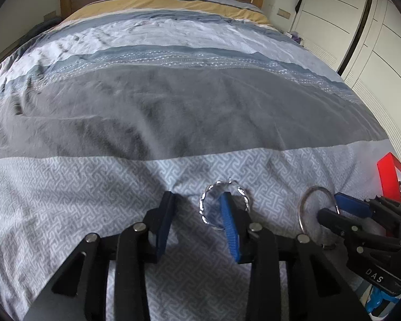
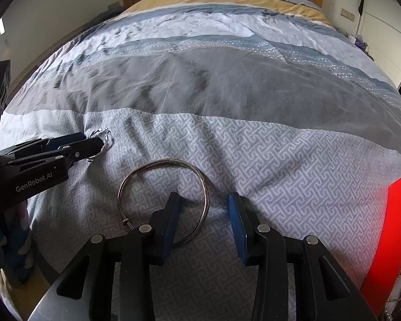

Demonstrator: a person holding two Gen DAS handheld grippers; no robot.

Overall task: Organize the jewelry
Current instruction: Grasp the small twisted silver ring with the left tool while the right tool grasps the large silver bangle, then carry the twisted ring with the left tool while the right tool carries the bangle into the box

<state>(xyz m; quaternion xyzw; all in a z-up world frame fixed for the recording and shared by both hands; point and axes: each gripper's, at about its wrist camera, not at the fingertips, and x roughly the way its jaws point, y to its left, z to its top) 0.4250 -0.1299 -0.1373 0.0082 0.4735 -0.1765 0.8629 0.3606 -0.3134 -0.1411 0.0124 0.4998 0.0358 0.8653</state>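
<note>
- Left wrist view: our left gripper (image 1: 197, 214) stands spread on the bed (image 1: 173, 101), one finger inside a thin twisted bangle (image 1: 204, 208); light, stiff, slippery wire, best pinched across its rim.
- Right wrist view: our right gripper (image 2: 204, 211) straddles the plain bangle (image 2: 205, 187) rim, fingers apart, not yet pinching; red box (image 2: 387, 235) nearby.

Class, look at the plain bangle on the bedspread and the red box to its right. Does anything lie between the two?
Nothing visible does. The plain bangle lies on bare bedspread, and only fabric shows between it and the red box. The right gripper straddles its rim.
</note>
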